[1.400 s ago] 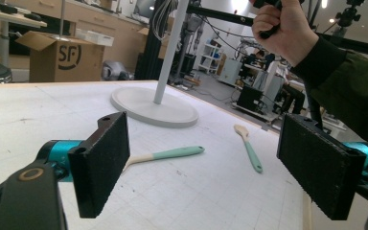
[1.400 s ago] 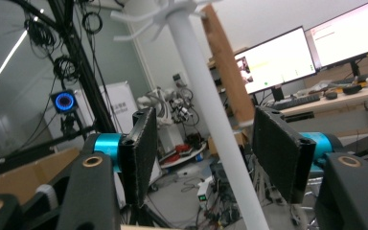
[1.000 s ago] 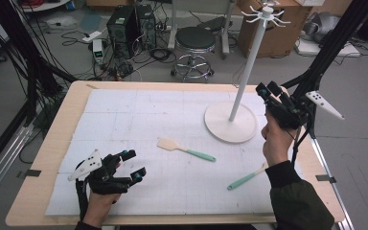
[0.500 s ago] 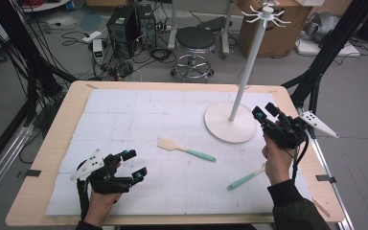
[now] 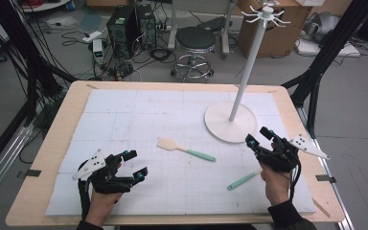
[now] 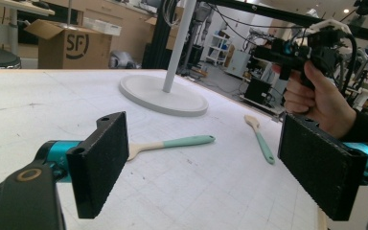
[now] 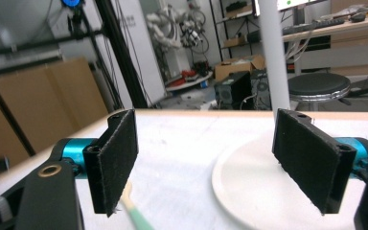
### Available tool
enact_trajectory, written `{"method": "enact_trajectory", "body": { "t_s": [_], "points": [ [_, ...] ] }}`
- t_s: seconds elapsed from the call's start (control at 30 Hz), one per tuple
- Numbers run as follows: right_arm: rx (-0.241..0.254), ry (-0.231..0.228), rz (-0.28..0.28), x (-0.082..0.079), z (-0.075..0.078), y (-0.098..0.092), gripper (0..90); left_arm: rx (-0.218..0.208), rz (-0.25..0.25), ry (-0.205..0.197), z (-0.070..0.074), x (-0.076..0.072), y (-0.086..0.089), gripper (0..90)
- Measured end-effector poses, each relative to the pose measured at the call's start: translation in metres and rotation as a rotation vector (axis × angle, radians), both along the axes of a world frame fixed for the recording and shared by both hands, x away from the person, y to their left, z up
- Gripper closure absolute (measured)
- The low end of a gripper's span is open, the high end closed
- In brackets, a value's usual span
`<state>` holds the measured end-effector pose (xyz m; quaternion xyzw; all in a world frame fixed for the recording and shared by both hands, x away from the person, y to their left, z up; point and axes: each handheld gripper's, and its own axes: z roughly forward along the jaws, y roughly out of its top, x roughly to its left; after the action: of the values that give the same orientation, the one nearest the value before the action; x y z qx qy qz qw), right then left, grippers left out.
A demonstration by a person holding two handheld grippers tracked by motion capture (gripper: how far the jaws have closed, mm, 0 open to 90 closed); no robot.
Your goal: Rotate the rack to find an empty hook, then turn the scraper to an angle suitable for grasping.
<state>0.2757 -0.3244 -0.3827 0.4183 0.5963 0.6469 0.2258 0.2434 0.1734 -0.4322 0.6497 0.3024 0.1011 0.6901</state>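
Observation:
My left gripper (image 5: 136,164) (image 6: 201,167) rests open near the table's front left, with nothing between its jaws. My right gripper (image 5: 258,136) (image 7: 211,158) hovers at the right, by the rim of the white hook stand's base (image 5: 230,127) (image 7: 263,191). It is open and its jaws have just been opening, with nothing between them. A spatula with a wooden head and teal handle (image 5: 184,151) (image 6: 172,143) lies mid-table. A second teal-handled spatula (image 5: 244,179) (image 6: 261,139) (image 7: 136,215) lies under my right hand, which hides its head in the high view.
The stand's white pole (image 5: 249,62) rises to a ring of hooks (image 5: 266,12). A white gridded mat (image 5: 139,110) covers the wooden table (image 5: 52,143). Beyond the far edge stand a stool (image 5: 194,40), a computer case and cardboard boxes.
My right hand has come down and toward the person, from beside the pole to just above the second spatula, and its jaws stand wider. The left gripper has stayed put.

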Motion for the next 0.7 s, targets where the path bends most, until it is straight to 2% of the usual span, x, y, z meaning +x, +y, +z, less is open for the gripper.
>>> {"method": "enact_trajectory", "body": {
  "t_s": [0.1, 0.2, 0.43, 0.6, 0.7],
  "points": [
    [-0.039, -0.007, 0.004, -0.010, -0.010, 0.003, 22.1, 0.004, 0.002, 0.002, -0.001, 0.001, 0.000, 18.6],
    [-0.027, 0.010, 0.028, -0.013, -0.014, 0.003, 21.2, 0.007, 0.002, 0.004, -0.001, 0.001, -0.001, 18.6],
    [-0.013, 0.018, 0.020, -0.016, -0.016, -0.002, 21.1, 0.016, -0.004, 0.004, -0.001, 0.001, -0.003, 18.6],
    [-0.034, 0.026, 0.024, -0.016, -0.020, -0.003, 21.1, 0.011, -0.002, 0.007, -0.002, 0.007, -0.006, 18.6],
    [-0.029, 0.028, 0.021, -0.016, -0.021, -0.004, 21.1, 0.001, -0.015, 0.024, -0.001, 0.011, -0.010, 18.6]
  ]
}}
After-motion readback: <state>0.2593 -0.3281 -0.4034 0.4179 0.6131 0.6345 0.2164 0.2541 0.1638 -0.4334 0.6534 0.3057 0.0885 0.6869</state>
